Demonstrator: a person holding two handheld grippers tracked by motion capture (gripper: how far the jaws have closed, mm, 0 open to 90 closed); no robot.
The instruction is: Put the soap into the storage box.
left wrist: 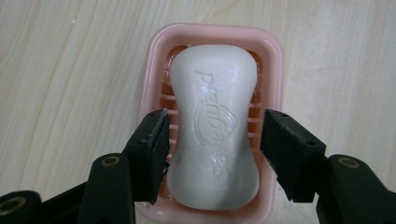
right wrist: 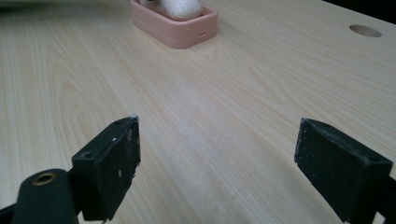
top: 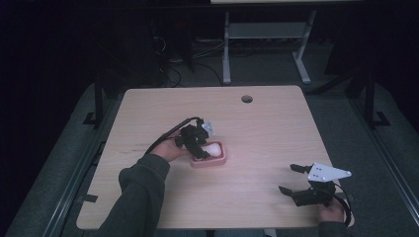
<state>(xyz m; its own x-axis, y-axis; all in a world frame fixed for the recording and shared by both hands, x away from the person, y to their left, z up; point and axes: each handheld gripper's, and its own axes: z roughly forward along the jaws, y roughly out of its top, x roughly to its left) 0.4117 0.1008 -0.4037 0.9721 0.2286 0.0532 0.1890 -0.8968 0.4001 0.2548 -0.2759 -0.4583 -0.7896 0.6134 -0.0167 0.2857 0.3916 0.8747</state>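
A white bar of soap (left wrist: 214, 116) with raised lettering lies in a pink ribbed soap dish (left wrist: 154, 60) near the middle of the wooden table. My left gripper (left wrist: 215, 140) is over the dish, open, one jaw on each side of the bar's near half; a small gap shows at the right jaw. From above, the left gripper (top: 200, 147) covers the dish's (top: 217, 161) left part, with the soap (top: 214, 148) beside it. My right gripper (top: 286, 177) rests open and empty near the table's front right, and it (right wrist: 217, 154) faces the dish (right wrist: 187, 29) and soap (right wrist: 180, 6) from afar.
The light wooden table (top: 257, 128) has a round cable hole (top: 246, 98) near its far edge, also seen as a hole (right wrist: 365, 31) from the right gripper view. Beyond the table stand grey desk legs (top: 226, 54) and cables on a dark floor.
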